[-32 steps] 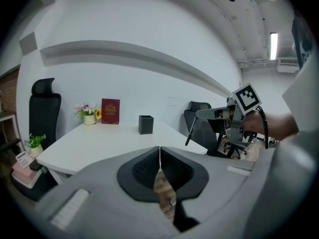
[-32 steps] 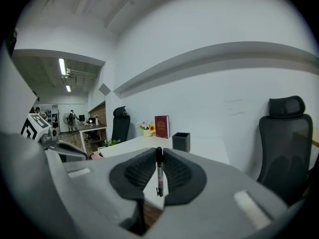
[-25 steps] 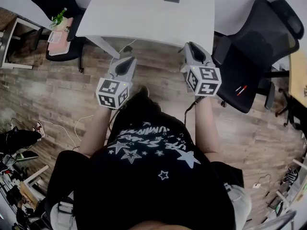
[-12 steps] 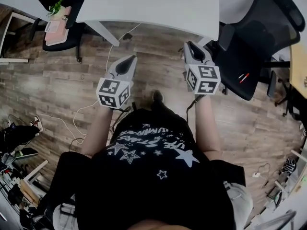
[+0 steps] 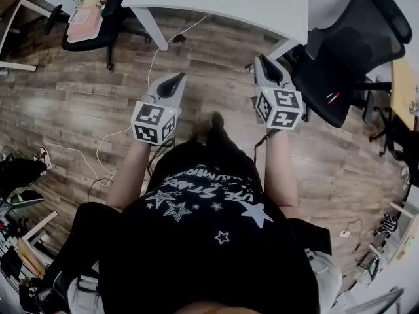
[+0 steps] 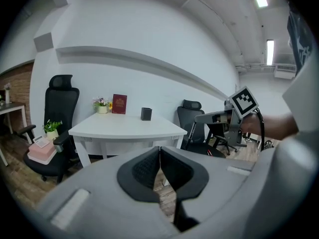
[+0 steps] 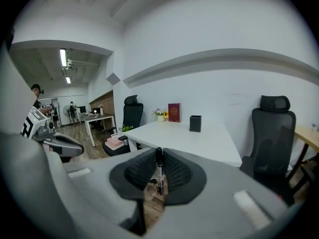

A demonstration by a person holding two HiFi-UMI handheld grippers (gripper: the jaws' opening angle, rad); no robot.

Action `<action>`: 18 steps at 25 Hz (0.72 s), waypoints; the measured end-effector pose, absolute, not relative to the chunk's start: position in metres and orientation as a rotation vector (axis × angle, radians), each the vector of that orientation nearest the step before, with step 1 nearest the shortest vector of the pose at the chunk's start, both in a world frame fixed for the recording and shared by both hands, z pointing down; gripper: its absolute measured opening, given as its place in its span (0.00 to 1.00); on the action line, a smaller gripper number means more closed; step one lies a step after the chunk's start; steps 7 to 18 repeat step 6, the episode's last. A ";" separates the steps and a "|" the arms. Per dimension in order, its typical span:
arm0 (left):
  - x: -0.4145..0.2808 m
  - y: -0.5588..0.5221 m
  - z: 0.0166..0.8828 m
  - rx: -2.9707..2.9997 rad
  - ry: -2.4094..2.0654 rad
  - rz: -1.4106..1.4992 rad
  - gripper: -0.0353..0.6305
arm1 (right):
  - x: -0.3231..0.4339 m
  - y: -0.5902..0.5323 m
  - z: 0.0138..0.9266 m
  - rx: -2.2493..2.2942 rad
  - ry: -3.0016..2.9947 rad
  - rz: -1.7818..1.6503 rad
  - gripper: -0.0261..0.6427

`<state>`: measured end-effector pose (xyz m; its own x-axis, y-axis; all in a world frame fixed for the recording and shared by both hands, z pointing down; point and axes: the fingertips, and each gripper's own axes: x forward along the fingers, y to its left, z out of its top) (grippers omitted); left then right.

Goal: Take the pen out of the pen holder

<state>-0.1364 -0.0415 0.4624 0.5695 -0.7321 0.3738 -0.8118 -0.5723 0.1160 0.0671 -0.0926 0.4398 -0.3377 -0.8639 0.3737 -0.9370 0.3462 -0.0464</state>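
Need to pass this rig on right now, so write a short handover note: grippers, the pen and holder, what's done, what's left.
Left gripper: jaws together, nothing between them.
Right gripper: shut on the pen, which stands upright between the pads.
Pen holder: stands on the white table, away from both grippers, beside a red book.
Done: the pen is out of the holder.
Left: probably only to keep the grip; no drop-off spot is evident. Whether the holder holds more pens cannot be told from here.
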 end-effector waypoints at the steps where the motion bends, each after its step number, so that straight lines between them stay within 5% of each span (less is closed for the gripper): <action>1: -0.140 -0.036 0.461 2.536 -1.274 0.413 0.07 | 0.064 -0.086 0.437 1.612 -2.331 0.360 0.10; 18: -0.151 -0.004 0.449 2.562 -1.265 0.389 0.07 | 0.050 -0.051 0.426 1.623 -2.332 0.338 0.10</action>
